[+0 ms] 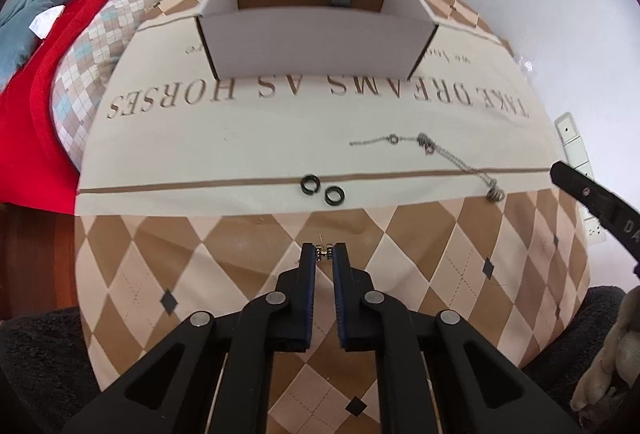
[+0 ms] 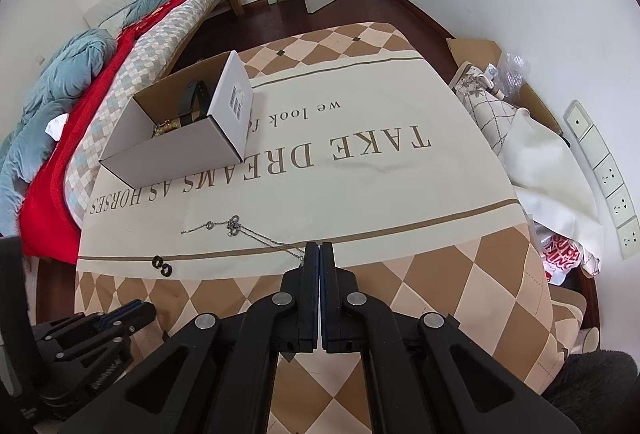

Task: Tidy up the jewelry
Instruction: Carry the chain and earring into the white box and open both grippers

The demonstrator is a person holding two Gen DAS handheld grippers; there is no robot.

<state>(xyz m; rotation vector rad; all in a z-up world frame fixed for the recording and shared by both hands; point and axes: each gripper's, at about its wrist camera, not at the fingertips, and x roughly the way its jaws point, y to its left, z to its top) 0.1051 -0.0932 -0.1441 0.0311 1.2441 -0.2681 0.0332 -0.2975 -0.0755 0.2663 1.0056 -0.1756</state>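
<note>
Fingertips of the left gripper (image 1: 324, 253) pinch a small metallic earring (image 1: 323, 252) just above the tablecloth (image 1: 240, 138), likely lifted for carrying to the cardboard box (image 1: 316, 38) beyond. The right gripper (image 2: 320, 254) is fully closed, tips at the near end of the silver chain necklace (image 2: 256, 234); whether it pinches the chain is unclear. Two dark rings (image 1: 320, 190) lie between. Inside the box: a dark strap (image 2: 192, 102) and something gold (image 2: 166, 126).
</note>
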